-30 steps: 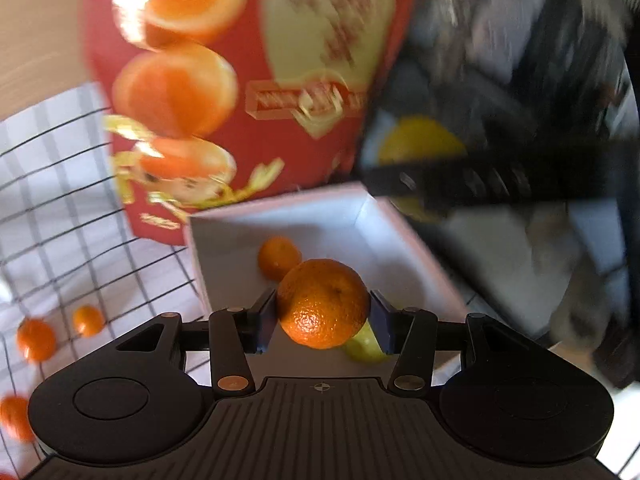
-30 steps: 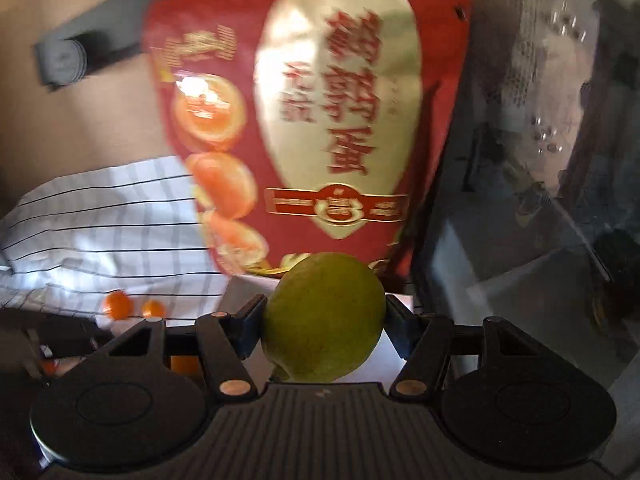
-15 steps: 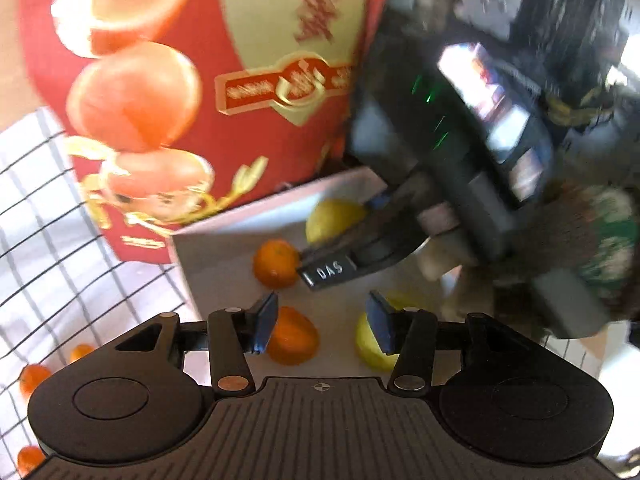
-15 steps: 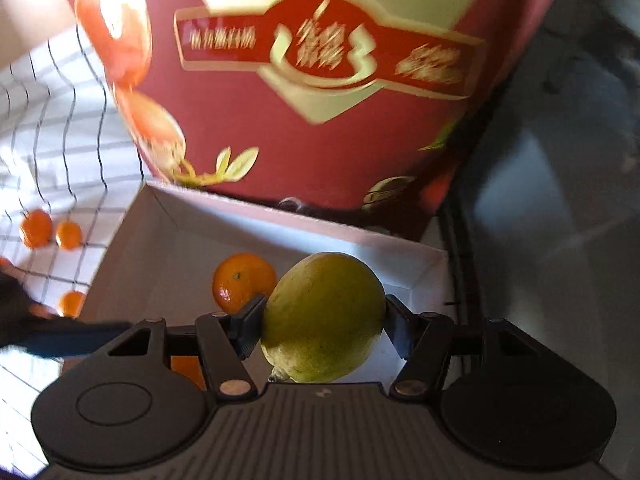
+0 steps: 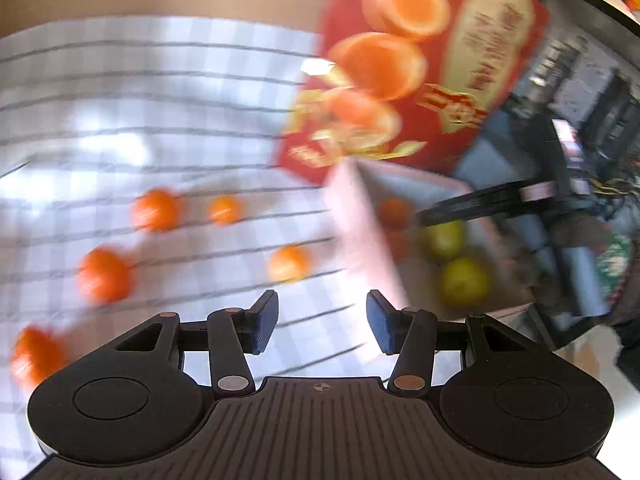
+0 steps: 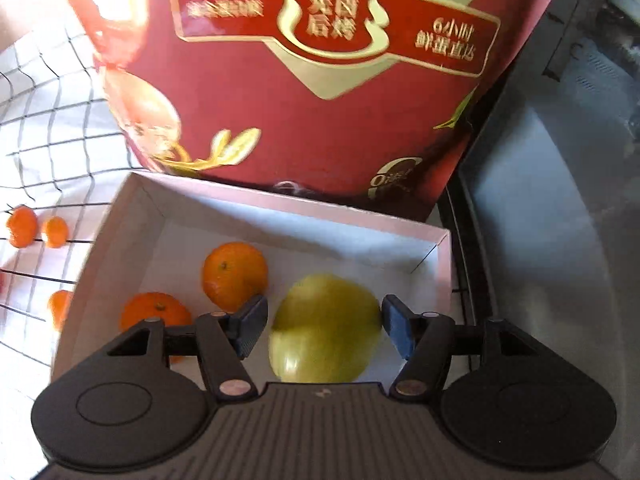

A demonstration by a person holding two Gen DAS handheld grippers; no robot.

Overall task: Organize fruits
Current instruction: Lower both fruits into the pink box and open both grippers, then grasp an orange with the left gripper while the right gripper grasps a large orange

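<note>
Checked tablecloth [image 5: 120,120] — loose oranges [image 5: 154,210] and box [image 6: 132,216] on it.

A matt white paper box [image 6: 132,216] with smooth walls sits on grid-lined cloth [image 6: 44,120] at the frame's left, the glossy red lid [image 6: 320,112] with gold foil print above, dimpled oranges [image 6: 234,274] inside, and ribbed black plastic along the bottom edge.

The box [image 6: 438,258] sits on the checked cloth [image 6: 52,128], with its raised lid [image 6: 320,80] standing behind it. Inside the box, two oranges [image 6: 234,274] lie toward its left wall and a pear [image 6: 326,340] lies to their right. More oranges [image 5: 154,210] lie scattered on the cloth to the left of the box.
</note>
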